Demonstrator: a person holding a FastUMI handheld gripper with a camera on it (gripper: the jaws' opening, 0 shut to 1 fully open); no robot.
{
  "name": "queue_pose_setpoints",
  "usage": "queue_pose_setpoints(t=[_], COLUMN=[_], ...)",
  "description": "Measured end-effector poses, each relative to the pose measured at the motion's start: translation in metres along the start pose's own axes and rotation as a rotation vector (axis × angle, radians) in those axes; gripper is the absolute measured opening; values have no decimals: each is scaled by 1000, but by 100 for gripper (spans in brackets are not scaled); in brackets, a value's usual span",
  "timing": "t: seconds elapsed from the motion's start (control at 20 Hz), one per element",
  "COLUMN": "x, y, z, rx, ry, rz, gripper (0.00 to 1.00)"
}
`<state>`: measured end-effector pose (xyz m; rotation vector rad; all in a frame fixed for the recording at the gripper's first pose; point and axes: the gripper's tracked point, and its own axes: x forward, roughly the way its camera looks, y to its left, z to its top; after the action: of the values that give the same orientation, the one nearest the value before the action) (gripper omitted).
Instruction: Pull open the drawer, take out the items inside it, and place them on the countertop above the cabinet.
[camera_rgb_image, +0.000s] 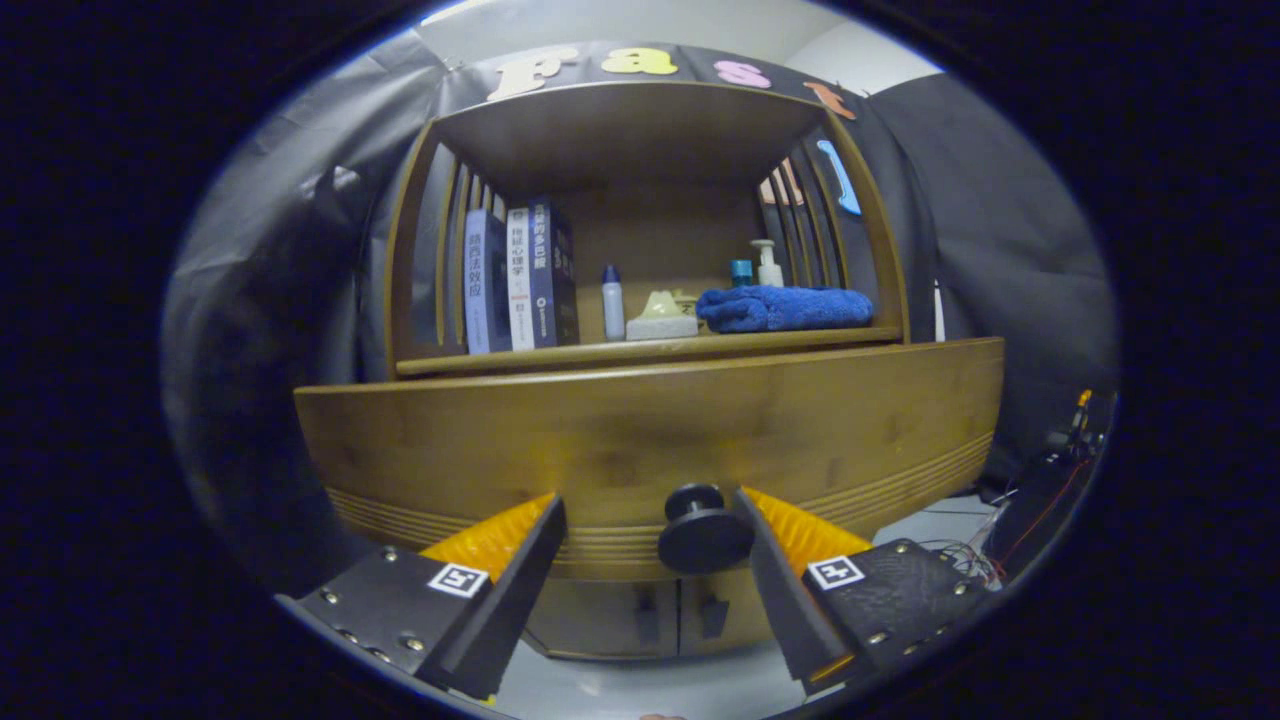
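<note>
A wooden cabinet faces me, and its drawer front (640, 440) is a wide curved panel with grooves along its lower edge. A round black knob (703, 530) sticks out from the drawer's lower middle. My gripper (650, 505) is open, its fingers spread wide. The knob sits between them, close against the right finger (770, 560) and well apart from the left one. The inside of the drawer is hidden. Above the drawer runs the countertop (650, 350), a wooden shelf surface.
On the countertop stand three books (518, 280), a small white bottle (612, 305), a pale sponge-like block (662, 318), a folded blue towel (785, 308) and a pump bottle (768, 265). Below the drawer are two cabinet doors (640, 615). Cables lie on the floor at right (1000, 540).
</note>
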<state>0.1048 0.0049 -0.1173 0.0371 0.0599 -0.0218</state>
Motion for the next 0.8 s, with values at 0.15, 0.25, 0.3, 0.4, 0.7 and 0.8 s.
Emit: queue_pose_setpoints(t=[0.15, 0.25, 0.3, 0.4, 0.7, 0.8], x=[22, 31, 36, 44, 77, 87], y=[1, 1, 1, 1, 2, 4], z=[5, 6, 5, 8, 0, 1], rx=[-14, -7, -5, 30, 98, 105], ry=[-28, -47, -59, -106, -108, -94], rz=[3, 8, 10, 12, 29, 31], gripper=[100, 100, 100, 100, 100, 100])
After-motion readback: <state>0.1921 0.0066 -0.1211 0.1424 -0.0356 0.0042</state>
